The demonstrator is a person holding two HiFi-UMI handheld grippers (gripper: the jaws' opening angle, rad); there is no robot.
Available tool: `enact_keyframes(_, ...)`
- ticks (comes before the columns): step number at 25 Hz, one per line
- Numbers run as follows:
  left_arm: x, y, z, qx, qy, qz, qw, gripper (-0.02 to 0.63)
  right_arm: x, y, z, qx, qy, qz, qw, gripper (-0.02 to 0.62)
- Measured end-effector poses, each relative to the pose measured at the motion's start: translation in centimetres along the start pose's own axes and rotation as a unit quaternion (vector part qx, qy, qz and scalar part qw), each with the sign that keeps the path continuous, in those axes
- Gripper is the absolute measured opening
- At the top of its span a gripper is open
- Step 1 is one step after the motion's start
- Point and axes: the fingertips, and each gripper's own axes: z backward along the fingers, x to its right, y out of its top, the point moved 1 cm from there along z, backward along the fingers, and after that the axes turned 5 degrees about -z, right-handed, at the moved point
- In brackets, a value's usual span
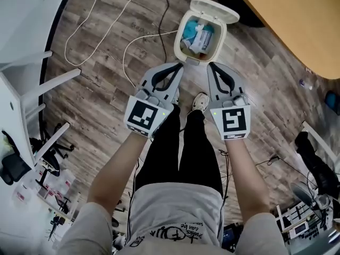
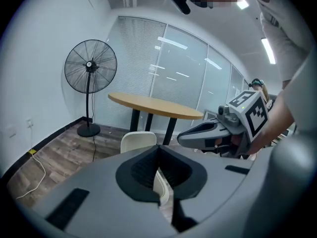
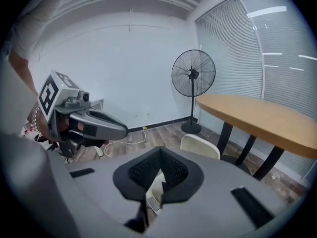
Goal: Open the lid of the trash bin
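Lid (image 1: pixel 215 8) up, bin (image 1: pixel 179 36) open; L gripper (image 1: pixel 178 66) & R gripper (image 1: pixel 211 65) hover near it, claws pinched shut, empty, prob. nothing left to grab.

Right gripper (image 3: pixel 159 151) fingers together, cream trash bin lid (image 3: pixel 200 145) beyond, standing fan (image 3: pixel 193 76), wooden table (image 3: pixel 257 115)

Cream trash bin (image 1: pixel 197 47), lid (image 1: pixel 215 9) open

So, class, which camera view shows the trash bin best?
The head view. It looks straight down into the open trash bin, with the lid tipped back and rubbish visible inside. The left and right gripper views show only the cream lid standing beyond their jaws.
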Motion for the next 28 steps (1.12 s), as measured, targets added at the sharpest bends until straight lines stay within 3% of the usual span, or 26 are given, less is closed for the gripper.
enact_keyframes(16,4.1,18.1,9.6,0.06,0.0,-0.01,0.9981,0.02,-1.8,16.5,12.3,0.078,0.0,-0.032,0.996,0.006)
enact_keyframes(28,7.8,26.9,17.0,0.091,-0.01,-0.007,0.9958,0.02,-5.3,26.2,20.7,0.122,0.02,-0.031,0.992,0.006)
